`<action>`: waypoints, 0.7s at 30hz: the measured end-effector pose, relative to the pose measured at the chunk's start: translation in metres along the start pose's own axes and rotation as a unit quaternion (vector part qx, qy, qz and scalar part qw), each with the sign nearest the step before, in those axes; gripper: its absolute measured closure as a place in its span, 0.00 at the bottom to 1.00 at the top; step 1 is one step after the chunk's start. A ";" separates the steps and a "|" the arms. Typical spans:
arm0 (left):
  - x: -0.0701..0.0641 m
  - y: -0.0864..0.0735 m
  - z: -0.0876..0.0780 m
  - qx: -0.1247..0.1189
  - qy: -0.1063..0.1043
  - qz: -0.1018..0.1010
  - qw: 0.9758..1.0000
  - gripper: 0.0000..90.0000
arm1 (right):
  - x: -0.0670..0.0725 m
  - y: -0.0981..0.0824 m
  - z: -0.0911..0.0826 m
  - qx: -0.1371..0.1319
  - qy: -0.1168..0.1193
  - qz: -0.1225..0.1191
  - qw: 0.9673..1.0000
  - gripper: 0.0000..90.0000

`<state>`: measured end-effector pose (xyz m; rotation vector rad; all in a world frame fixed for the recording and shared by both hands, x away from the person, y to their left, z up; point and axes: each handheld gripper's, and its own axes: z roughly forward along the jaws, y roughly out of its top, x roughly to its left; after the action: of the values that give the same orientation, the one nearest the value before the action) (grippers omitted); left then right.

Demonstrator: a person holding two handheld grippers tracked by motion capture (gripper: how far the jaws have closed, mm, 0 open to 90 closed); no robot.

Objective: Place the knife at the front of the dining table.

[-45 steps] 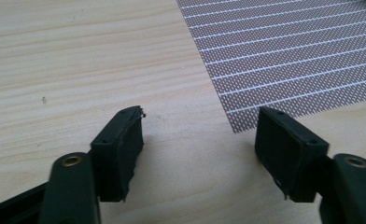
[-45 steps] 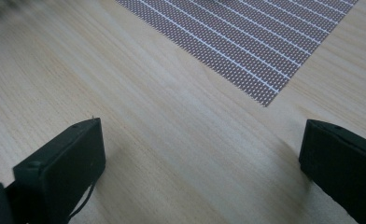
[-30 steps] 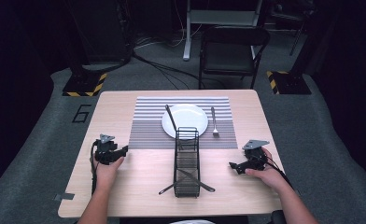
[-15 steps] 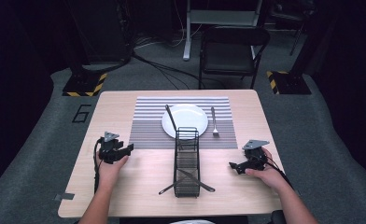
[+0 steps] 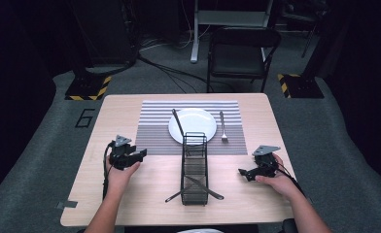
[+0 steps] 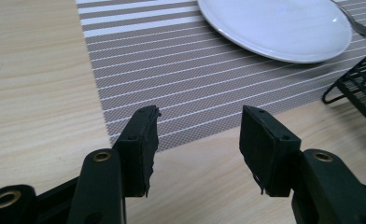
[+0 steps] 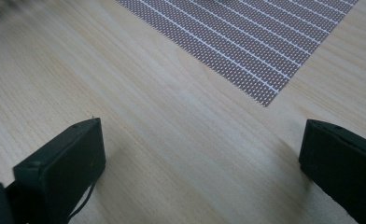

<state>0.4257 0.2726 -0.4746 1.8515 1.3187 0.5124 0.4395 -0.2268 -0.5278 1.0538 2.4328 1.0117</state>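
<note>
A white plate [image 5: 193, 124] sits on a striped placemat [image 5: 154, 128] at the far middle of the table. A dark utensil [image 5: 179, 124] lies across the plate's left part and a fork [image 5: 223, 127] lies on the mat to its right. A black wire rack [image 5: 194, 165] stands lengthwise in front of the plate, with two utensils [image 5: 205, 188] crossed at its near end. My left gripper [image 5: 141, 154] hovers left of the rack, open and empty, pointing at the mat's near corner [image 6: 125, 126] and the plate [image 6: 274, 28]. My right gripper [image 5: 242, 172] rests right of the rack, wide open and empty.
The wooden table [image 5: 106, 116] has bare room on both sides of the rack. In the left gripper view the rack's end [image 6: 358, 88] stands at the right. The mat's corner [image 7: 265, 93] lies ahead in the right gripper view. A chair [image 5: 239, 53] stands beyond the table.
My left gripper has lifted and shifted right toward the placemat's corner. The right gripper has stayed in place.
</note>
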 end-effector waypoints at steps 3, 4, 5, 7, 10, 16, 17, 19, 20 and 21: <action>-0.007 0.003 0.000 0.001 -0.018 0.007 1.000 0.54 | 0.000 0.000 0.000 0.000 0.000 0.000 1.000 0.00; -0.007 0.003 0.000 0.001 -0.018 0.007 1.000 0.54 | 0.000 0.000 0.000 0.000 0.000 0.000 1.000 0.00; -0.010 0.004 0.000 0.003 -0.023 0.011 1.000 0.54 | 0.000 0.000 0.000 0.000 0.001 0.000 1.000 0.00; -0.015 0.007 -0.001 0.007 -0.033 0.018 0.999 0.56 | 0.000 0.000 0.000 0.000 0.000 0.000 1.000 0.00; -0.020 0.010 -0.001 0.009 -0.041 0.021 0.999 0.57 | 0.000 0.000 0.000 0.000 0.000 0.000 1.000 0.00; -0.031 0.022 -0.005 0.001 -0.057 0.032 0.998 0.58 | 0.000 0.000 0.000 0.001 0.001 -0.004 1.000 0.00; -0.033 0.024 -0.005 -0.003 -0.057 0.034 0.998 0.58 | -0.001 0.000 0.000 0.001 0.001 -0.004 1.000 0.00; -0.034 0.028 -0.007 -0.004 -0.062 0.035 0.997 0.59 | -0.001 0.000 0.000 0.001 0.000 -0.004 1.000 0.00; -0.035 0.029 -0.007 -0.007 -0.063 0.034 0.997 0.59 | -0.001 0.000 0.000 0.001 0.000 -0.004 1.000 0.00; -0.037 0.032 -0.008 -0.006 -0.066 0.035 0.997 0.59 | -0.001 0.000 0.000 0.001 0.000 -0.004 1.000 0.00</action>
<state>0.4253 0.2369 -0.4406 1.8928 1.1654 0.4262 0.4397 -0.2273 -0.5277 1.0445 2.4370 1.0075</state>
